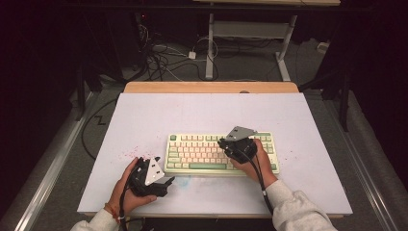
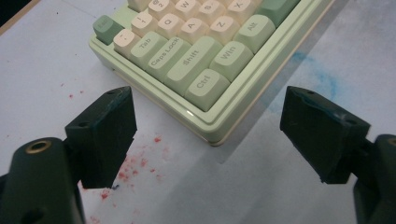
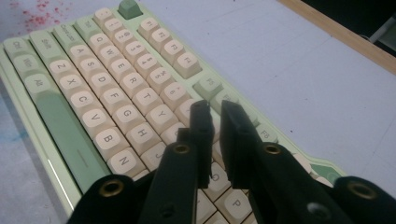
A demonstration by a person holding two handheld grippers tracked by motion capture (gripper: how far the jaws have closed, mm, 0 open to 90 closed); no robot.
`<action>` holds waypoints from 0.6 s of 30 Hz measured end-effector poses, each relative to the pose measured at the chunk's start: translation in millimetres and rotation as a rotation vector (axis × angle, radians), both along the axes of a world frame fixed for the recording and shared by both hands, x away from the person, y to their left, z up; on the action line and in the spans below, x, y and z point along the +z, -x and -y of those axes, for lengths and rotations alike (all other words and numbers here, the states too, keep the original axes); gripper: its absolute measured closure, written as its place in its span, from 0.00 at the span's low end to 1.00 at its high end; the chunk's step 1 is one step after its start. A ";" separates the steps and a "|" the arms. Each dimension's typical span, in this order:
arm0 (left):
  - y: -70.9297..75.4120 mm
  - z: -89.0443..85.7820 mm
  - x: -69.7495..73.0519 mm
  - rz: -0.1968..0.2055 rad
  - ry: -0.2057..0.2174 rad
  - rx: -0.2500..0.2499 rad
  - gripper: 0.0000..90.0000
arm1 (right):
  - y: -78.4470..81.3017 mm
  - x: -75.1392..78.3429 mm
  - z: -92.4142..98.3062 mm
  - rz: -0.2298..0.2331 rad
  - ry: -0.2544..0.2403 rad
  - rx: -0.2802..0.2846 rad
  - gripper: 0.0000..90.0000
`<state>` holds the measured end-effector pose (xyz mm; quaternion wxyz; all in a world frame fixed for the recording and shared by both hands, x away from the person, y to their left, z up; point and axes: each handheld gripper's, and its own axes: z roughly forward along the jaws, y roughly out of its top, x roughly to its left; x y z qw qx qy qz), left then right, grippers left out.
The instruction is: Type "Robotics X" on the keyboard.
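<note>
White table (image 1: pixel 144 115); keyboard (image 1: pixel 202 149) right end hidden by right hand-held gripper (image 1: pixel 226 143).

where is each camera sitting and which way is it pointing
High view: above the person's side, looking forward and down on the table; both forearms, left gripper and right gripper show.
Left gripper view: low by the keyboard, facing its Ctrl corner between wide-apart jaws.
Right gripper view: over the keys, looking along the rows past nearly closed jaws.
Shared: all show the green and cream keyboard; the red specks too.

Table evenly lit, surroundings dark; gripper views slightly soft.
</note>
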<state>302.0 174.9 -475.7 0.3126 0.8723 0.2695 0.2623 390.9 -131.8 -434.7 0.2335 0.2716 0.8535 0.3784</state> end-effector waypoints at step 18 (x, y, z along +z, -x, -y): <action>-0.9 0.5 0.2 0.002 -0.006 0.006 0.21 | 10.5 8.5 8.6 0.068 -0.097 -0.043 0.27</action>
